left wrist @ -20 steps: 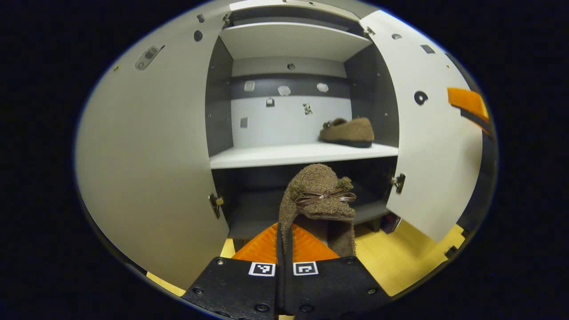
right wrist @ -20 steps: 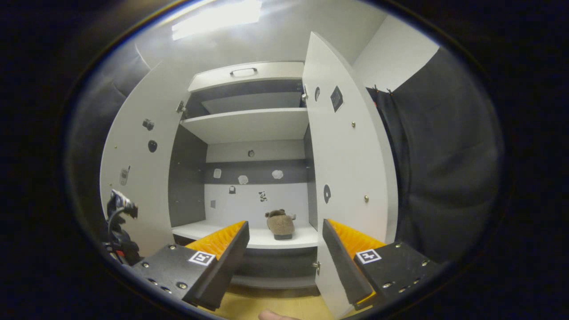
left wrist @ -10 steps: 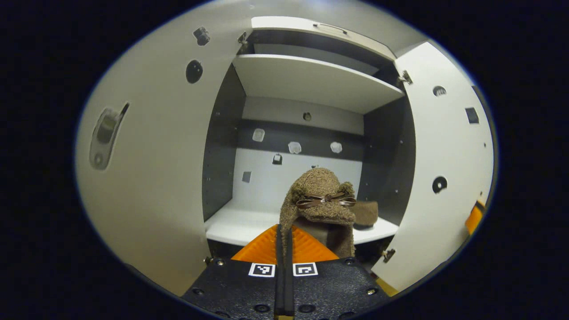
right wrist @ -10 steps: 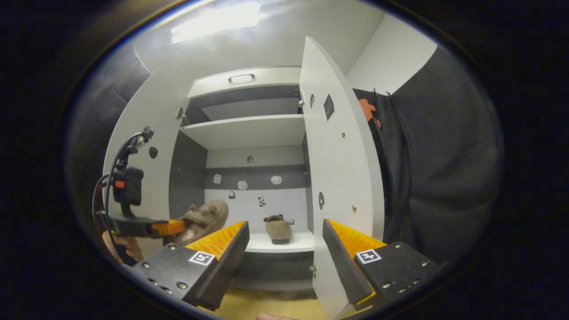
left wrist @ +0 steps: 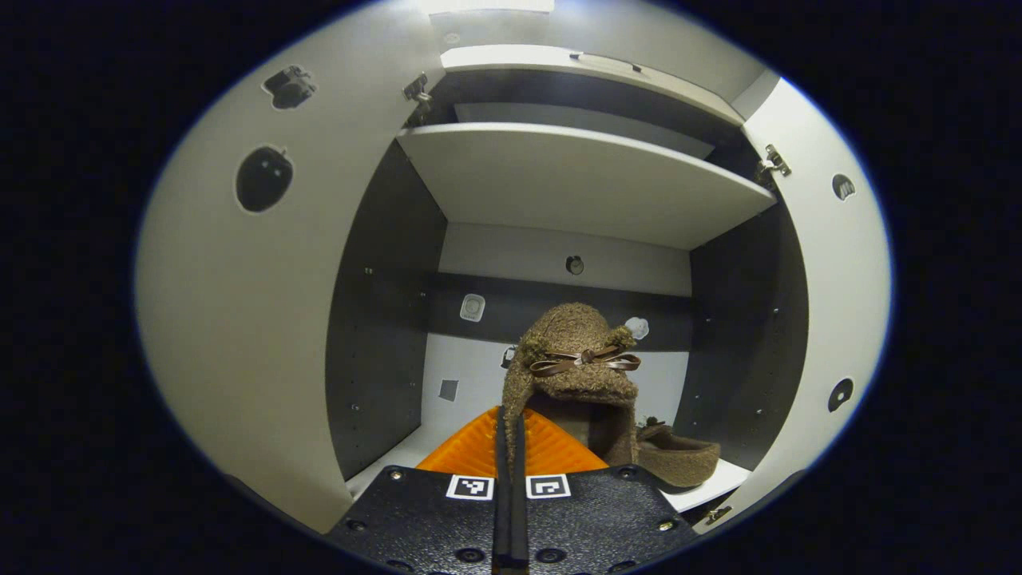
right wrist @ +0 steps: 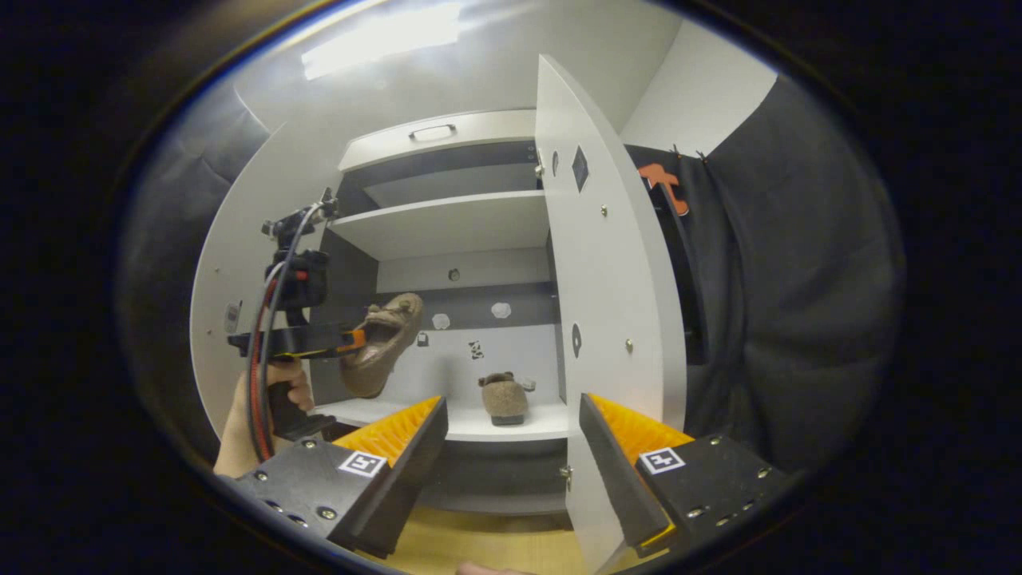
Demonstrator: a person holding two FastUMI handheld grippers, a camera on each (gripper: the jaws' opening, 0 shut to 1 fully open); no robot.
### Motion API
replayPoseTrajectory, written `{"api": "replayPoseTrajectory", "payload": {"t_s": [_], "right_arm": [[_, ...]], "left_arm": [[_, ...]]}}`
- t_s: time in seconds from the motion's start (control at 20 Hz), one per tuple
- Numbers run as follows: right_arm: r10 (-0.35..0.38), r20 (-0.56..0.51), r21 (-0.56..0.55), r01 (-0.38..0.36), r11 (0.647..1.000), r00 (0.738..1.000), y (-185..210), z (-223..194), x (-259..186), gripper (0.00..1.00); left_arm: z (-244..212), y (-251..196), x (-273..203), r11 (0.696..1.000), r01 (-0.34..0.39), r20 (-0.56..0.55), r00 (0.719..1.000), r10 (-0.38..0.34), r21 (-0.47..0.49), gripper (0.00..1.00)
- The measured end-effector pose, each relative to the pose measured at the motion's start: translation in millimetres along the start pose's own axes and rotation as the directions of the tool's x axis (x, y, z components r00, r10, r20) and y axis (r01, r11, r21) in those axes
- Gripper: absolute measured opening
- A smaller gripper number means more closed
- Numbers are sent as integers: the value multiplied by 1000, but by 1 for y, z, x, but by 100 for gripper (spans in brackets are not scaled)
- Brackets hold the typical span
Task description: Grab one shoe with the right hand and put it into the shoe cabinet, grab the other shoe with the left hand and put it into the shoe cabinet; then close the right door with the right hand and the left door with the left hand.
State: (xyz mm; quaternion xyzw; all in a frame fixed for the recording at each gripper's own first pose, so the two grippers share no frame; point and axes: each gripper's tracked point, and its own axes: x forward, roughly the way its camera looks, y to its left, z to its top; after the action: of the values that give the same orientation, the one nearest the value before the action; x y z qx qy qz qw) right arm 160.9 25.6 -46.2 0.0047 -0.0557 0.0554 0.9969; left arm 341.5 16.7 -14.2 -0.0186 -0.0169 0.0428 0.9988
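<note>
Raised since before, the slipper (left wrist: 576,375) stays pinched in left tool (left wrist: 509,447).

A ceiling lamp (right wrist: 383,36) above the cabinet (right wrist: 447,224) blooms into a soft white glare, and the doors and shelves below it are evenly bright. The cabinet's side walls and the recess under its shelves lie in shadow. Fisheye bending curves the door (left wrist: 239,319) edges, and the rims of both views fade dim and slightly soft.
</note>
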Motion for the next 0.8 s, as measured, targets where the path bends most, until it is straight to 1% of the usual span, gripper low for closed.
{"api": "replayPoseTrajectory", "payload": {"t_s": [0.2, 0.25, 0.3, 0.4, 0.45, 0.5, 0.55, 0.6, 0.65, 0.7, 0.8], "right_arm": [[10, -17, -5, -10, 1000, 1000, 3, -12, 6, 98], [8, -23, -8, -8, 1000, 1000, 4, -16, 7, 98], [3, -38, -11, -3, 1000, 999, 4, -21, 8, 98], [11, -51, 5, -11, 1000, 999, 7, -26, 8, 98], [23, -55, 19, -22, 1000, 998, 10, -28, 9, 100], [29, -61, 30, -27, 999, 998, 12, -30, 8, 100], [30, -66, 36, -28, 999, 997, 12, -33, 7, 99], [28, -69, 36, -25, 999, 997, 12, -34, 7, 98], [25, -73, 33, -23, 999, 997, 12, -36, 7, 99], [21, -76, 32, -19, 999, 997, 11, -37, 7, 98], [27, -84, 42, -23, 999, 996, 13, -39, 4, 99]], "left_arm": [[-45, 0, 32, 1000, -2, -107, 994, 0, -19, 1], [-54, 1, 37, 999, -17, -124, 992, 12, -39, 0], [-65, 2, 44, 999, -32, -141, 990, 26, -42, 1], [-90, 21, 51, 994, -101, -197, 975, 107, 40, 2], [-84, 18, 60, 995, -99, -155, 983, 102, 23, 2], [-81, 15, 68, 996, -88, -146, 985, 86, -3, 4], [-92, 13, 68, 997, -80, -182, 980, 78, -2, 3], [-93, 15, 72, 997, -78, -183, 980, 77, 5, 3], [-94, 14, 75, 997, -75, -202, 976, 76, 12, 3], [-95, 16, 75, 996, -83, -210, 974, 83, 9, 3], [-94, 15, 76, 995, -95, -214, 972, 94, 6, 3]]}}
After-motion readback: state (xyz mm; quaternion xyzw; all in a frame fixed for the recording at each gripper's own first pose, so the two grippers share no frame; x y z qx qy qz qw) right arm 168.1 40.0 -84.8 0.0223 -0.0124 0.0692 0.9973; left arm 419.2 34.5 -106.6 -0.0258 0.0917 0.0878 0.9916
